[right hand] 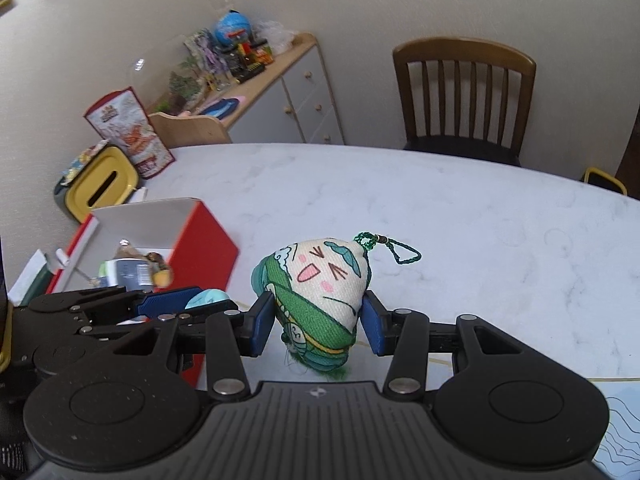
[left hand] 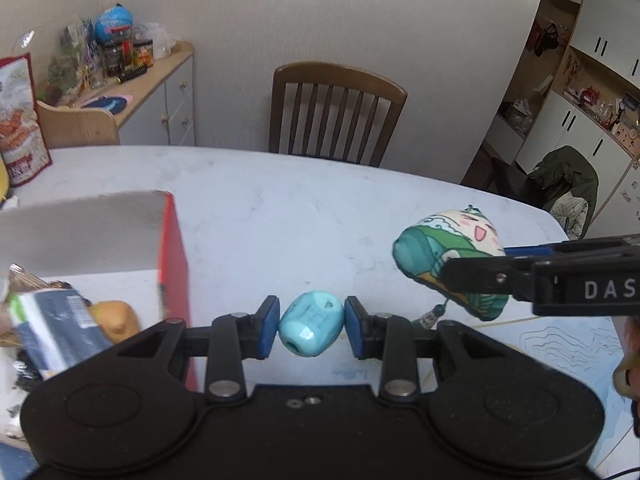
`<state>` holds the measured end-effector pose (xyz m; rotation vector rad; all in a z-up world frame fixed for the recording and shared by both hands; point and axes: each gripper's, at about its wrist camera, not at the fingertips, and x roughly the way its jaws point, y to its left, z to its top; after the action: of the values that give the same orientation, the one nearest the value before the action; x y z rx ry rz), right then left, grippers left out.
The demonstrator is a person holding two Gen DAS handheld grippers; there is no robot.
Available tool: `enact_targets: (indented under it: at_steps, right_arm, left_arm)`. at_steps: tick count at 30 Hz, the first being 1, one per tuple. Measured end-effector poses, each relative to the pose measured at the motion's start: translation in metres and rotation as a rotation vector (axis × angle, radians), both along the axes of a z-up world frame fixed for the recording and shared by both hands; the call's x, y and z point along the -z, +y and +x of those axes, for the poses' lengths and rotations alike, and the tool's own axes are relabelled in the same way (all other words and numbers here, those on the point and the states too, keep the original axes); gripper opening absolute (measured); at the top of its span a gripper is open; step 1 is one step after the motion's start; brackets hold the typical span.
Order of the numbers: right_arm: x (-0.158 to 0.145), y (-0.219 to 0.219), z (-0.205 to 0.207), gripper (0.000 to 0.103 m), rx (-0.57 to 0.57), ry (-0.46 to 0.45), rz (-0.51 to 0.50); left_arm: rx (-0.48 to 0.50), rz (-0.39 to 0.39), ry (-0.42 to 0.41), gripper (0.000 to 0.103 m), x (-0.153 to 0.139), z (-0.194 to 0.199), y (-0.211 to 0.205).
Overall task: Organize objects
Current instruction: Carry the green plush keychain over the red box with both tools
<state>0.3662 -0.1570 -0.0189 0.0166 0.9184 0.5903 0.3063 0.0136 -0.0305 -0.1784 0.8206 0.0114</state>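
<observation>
My left gripper is shut on a small turquoise bead-like toy, held above the white table just right of the red box. My right gripper is shut on a green and cream plush charm with a smiling face and a green cord loop. The plush also shows at the right in the left wrist view, held by the right gripper. The left gripper with the turquoise toy shows at the left in the right wrist view, beside the red box.
The red box holds several packets and a yellowish item. A snack bag and a yellow-lidded container stand at the table's far left. A wooden chair stands behind the table. A cluttered sideboard lines the wall.
</observation>
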Motion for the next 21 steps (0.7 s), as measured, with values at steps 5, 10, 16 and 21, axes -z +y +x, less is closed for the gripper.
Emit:
enact_targets:
  at_steps: [5,10,16,21]
  right_arm:
    - [-0.019,0.012,-0.017,0.046,-0.023,-0.028,0.000]
    - [-0.034,0.032,-0.031,0.046,-0.054,-0.049,0.008]
    - [-0.049,0.064,-0.045,0.045,-0.104,-0.072,0.016]
    - [-0.052,0.096,-0.053,0.045,-0.144,-0.078,0.020]
  left_arm:
    - [-0.018,0.001,-0.013,0.033,-0.014,-0.013,0.021]
    - [-0.046,0.008,-0.026,0.033,-0.028,-0.029,0.045]
    - [-0.084,0.026,-0.032,0.033,-0.038,-0.046,0.077]
    - [-0.125,0.034,-0.030,0.033,-0.040,-0.057,0.107]
